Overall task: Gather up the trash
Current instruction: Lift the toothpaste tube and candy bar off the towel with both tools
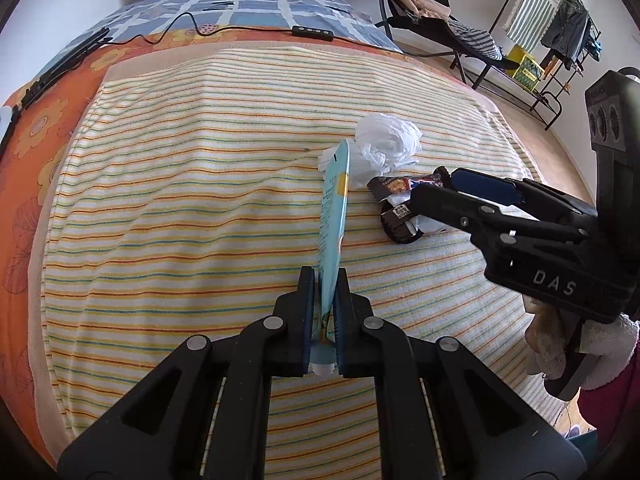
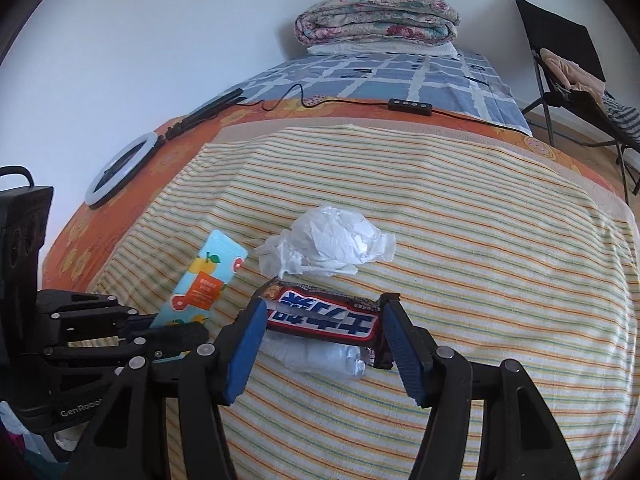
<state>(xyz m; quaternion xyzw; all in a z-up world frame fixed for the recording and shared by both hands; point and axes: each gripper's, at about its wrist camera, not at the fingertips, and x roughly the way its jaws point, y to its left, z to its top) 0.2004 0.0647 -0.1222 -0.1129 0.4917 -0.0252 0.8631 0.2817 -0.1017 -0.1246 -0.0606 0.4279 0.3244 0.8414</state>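
Note:
My left gripper [image 1: 323, 276] is shut on a light-blue drink pouch [image 1: 334, 216], held on edge above the striped towel [image 1: 180, 200]; the pouch also shows in the right wrist view [image 2: 204, 280]. My right gripper [image 2: 324, 312] has its blue-padded jaws on either end of a red and blue candy-bar wrapper [image 2: 324, 318], touching it; it shows from the side in the left wrist view [image 1: 420, 188]. A crumpled white tissue [image 2: 328, 246] lies just beyond the wrapper, also in the left wrist view [image 1: 388, 142]. A clear plastic scrap [image 2: 316, 358] sits under the wrapper.
The towel covers an orange floral sheet [image 2: 80, 236] on a bed. A ring light [image 2: 120, 172], a black cable with remote [image 2: 410, 107] and folded quilts [image 2: 376, 16] lie at the far end. A black folding chair [image 1: 416, 0] and a clothes rack [image 1: 552, 28] stand right.

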